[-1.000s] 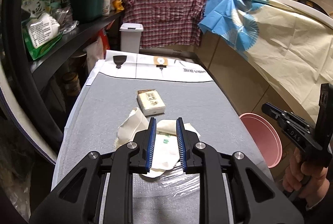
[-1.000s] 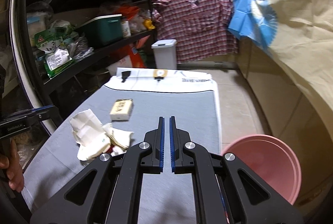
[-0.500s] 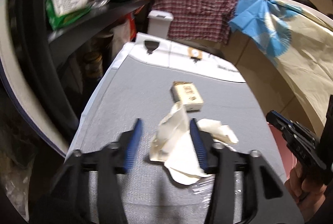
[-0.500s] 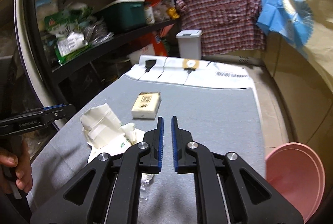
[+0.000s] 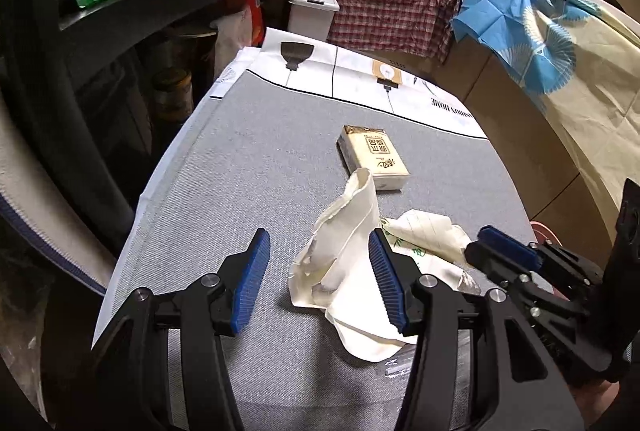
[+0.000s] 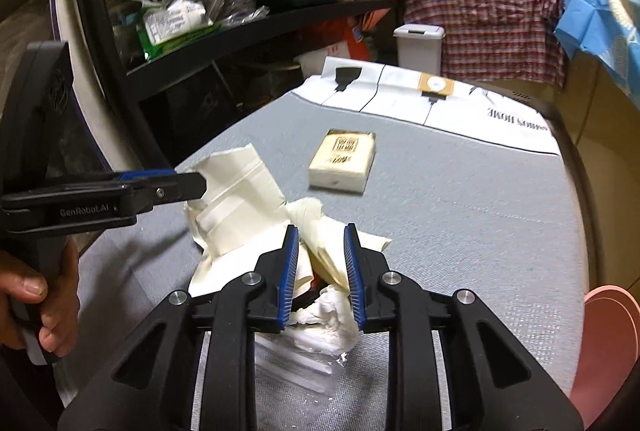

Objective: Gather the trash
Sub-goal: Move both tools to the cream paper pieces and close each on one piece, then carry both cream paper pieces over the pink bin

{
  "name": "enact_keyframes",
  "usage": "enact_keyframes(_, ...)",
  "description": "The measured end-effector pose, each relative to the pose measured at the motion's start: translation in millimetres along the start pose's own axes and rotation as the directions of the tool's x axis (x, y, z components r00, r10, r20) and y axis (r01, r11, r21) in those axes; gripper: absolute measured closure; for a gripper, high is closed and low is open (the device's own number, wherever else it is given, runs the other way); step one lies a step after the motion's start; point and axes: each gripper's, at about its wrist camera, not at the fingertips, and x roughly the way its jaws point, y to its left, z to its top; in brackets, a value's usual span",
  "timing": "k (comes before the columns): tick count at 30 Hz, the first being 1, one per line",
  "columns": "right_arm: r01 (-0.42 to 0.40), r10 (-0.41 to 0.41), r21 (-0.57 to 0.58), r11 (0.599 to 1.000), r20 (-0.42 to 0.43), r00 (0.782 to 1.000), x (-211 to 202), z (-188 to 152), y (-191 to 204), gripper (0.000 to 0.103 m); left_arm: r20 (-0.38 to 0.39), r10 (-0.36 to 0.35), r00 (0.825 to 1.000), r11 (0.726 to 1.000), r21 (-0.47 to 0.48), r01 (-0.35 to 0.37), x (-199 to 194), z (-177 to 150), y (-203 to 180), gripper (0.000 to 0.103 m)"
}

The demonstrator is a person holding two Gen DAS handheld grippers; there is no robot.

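Note:
A pile of trash lies on the grey table (image 5: 248,171): a cream paper wrapper (image 5: 348,251), crumpled paper with green print (image 5: 424,231) and a clear plastic bag (image 5: 396,367). My left gripper (image 5: 318,243) is open, and the wrapper's standing fold lies between its jaws, close by the right pad. In the right wrist view the wrapper (image 6: 236,199) sits left of my right gripper (image 6: 321,231). Its jaws are opening around crumpled cream paper, with a white tissue wad (image 6: 328,319) just below. A tissue pack (image 6: 344,159) lies farther back.
A pink basin (image 6: 600,343) stands off the table's right edge. A white lidded bin (image 5: 314,15) stands beyond the far end, under a plaid shirt. Black shelves full of packets run along the left. A person's hand (image 6: 36,295) grips the left tool's handle.
Both grippers have come forward and down onto the paper pile. The left jaws have spread wide around the wrapper. The right jaws, shut before, have parted over the crumpled paper.

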Motion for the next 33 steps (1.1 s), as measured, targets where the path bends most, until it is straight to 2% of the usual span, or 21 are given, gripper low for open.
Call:
enact_keyframes(9,-0.016,0.015,-0.026,1.0,-0.048,0.999,14,-5,5,0.079,-0.01,0.017,1.0,0.999,0.047,-0.017,12,0,-6,0.053)
enact_keyframes(13,-0.013,0.01,-0.054,0.998,-0.056,0.998,14,-7,9,0.081,-0.017,-0.001,1.0,0.998,0.06,0.002,13,2,-7,0.074)
enact_keyframes(14,-0.013,0.01,-0.058,0.998,-0.056,0.998,14,-8,10,0.085,-0.017,-0.004,1.0,0.998,0.061,0.005,12,2,-7,0.081)
enact_keyframes(18,-0.006,0.003,-0.058,0.998,-0.047,0.999,10,-8,9,0.097,-0.016,-0.002,1.0,0.996,0.09,0.004,7,3,-12,0.088)
enact_keyframes(23,0.014,-0.014,-0.042,0.999,-0.015,1.0,-2,-4,4,0.102,0.011,-0.009,1.0,0.994,0.111,0.007,-5,6,-17,0.099)
enact_keyframes(33,0.06,-0.062,0.022,0.998,0.051,0.997,-32,0,-12,0.102,0.065,-0.026,0.998,0.994,0.111,0.018,-31,10,-18,0.101)
